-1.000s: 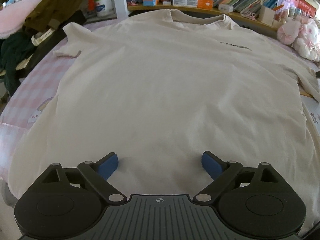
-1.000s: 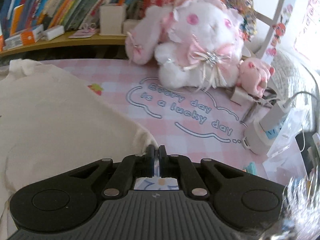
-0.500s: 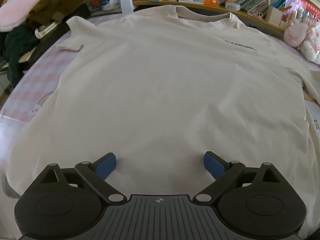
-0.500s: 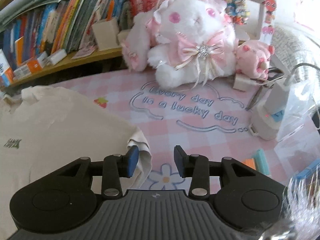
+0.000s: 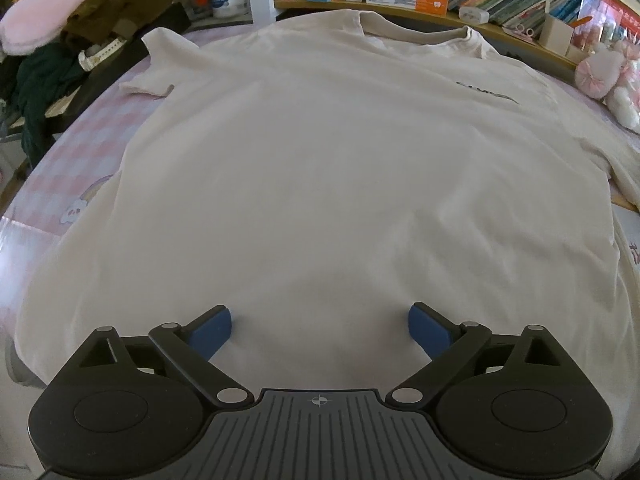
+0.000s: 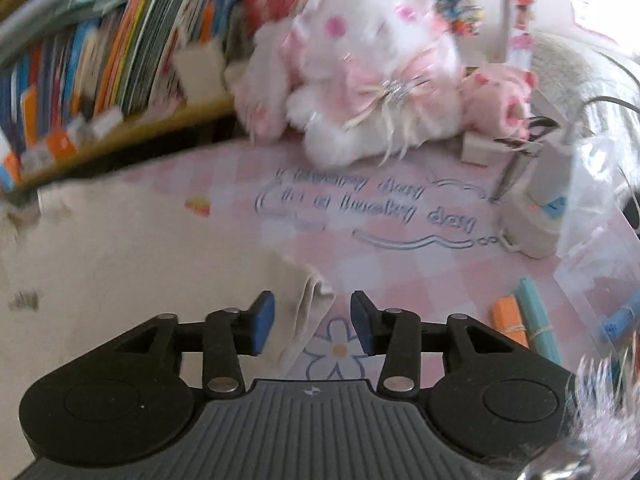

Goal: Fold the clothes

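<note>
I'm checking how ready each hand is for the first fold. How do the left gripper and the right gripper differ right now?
The left gripper stands wide open over the flat body of the t-shirt; the right gripper has a narrower gap, its jaws having just been closing. Nothing rises between the left jaws, while the shirt's raised sleeve edge sits between the right ones, unpinched. Both have blue pads, point down at the shirt, and grip nothing.

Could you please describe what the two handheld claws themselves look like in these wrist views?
The left claw and right claw look alike: black linkage arms with silver pivot pins, two round black discs at the base and a ribbed dark-grey centre plate bearing a small crosshair mark. The fingers end in blue pads. No cables, sleeves or hands are visible.
</note>
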